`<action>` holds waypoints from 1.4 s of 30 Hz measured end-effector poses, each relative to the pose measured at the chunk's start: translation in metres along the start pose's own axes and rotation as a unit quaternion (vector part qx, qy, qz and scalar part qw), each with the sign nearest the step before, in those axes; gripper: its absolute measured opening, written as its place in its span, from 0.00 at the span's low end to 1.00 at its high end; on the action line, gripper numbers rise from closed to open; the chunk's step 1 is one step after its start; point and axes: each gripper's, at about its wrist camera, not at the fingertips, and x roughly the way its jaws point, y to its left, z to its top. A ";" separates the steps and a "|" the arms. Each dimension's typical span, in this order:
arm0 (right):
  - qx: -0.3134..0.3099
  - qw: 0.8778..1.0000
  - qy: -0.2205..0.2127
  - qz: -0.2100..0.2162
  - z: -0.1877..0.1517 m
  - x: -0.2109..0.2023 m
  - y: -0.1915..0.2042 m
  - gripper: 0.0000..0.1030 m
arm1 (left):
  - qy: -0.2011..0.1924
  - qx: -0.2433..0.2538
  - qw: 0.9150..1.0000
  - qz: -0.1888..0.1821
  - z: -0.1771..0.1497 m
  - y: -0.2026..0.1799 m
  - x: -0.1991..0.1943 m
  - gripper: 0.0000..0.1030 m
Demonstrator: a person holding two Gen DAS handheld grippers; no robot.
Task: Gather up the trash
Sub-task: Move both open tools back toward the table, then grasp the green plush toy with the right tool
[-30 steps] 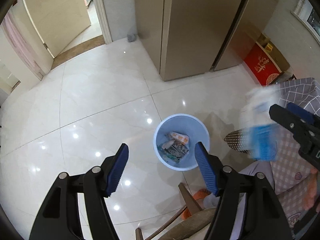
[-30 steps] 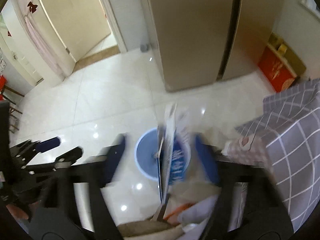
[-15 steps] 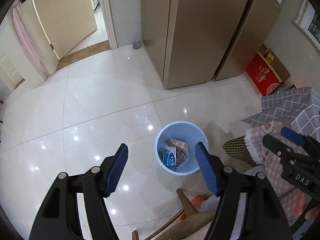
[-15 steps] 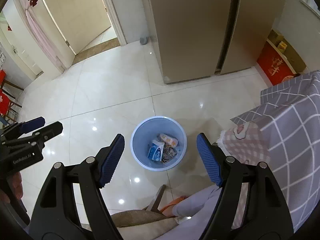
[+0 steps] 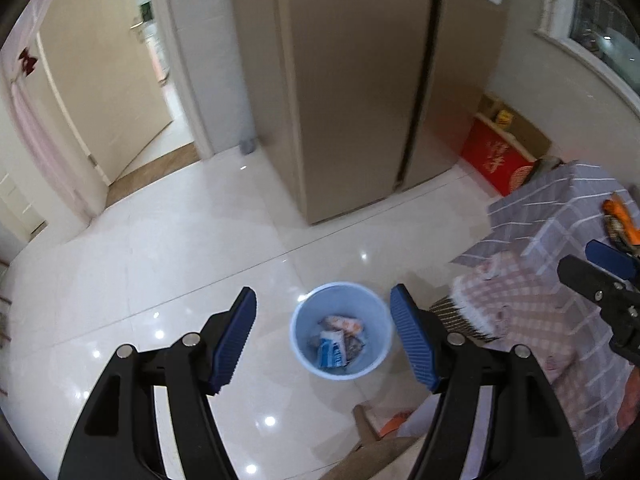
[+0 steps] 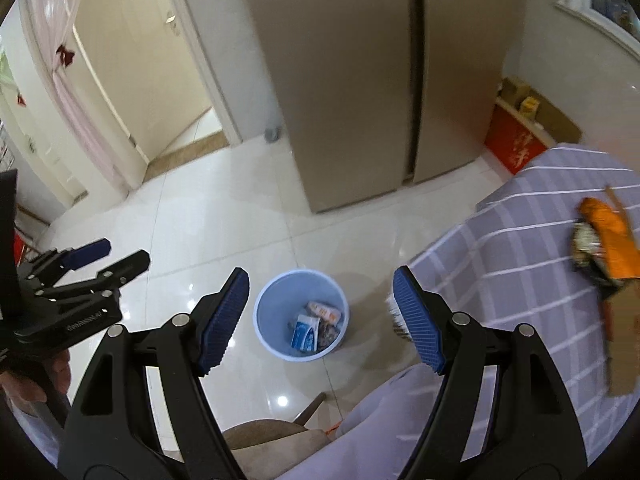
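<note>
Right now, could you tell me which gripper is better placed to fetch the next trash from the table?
Right. The right gripper is open and empty beside the table, where the orange wrapper lies; the left gripper is farther away.

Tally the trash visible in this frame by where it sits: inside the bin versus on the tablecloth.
In the blue bin: 3 (blue-white packet, orange-white wrapper, dark crumpled piece)
On the checked tablecloth: 2 (orange wrapper, brown cardboard)
Total: 5
</note>
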 end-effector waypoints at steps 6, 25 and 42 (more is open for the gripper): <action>0.024 0.999 -0.037 -0.022 -0.005 -0.041 -0.034 0.72 | -0.035 0.041 0.998 -0.033 0.009 -0.047 -0.023 0.66; 0.148 0.976 -0.065 -0.145 -0.045 -0.112 -0.183 0.76 | -0.072 0.143 0.978 -0.132 0.020 -0.202 -0.044 0.66; 0.185 0.973 -0.039 -0.134 -0.033 -0.075 -0.252 0.46 | 0.011 0.184 0.963 -0.197 0.018 -0.272 -0.001 0.68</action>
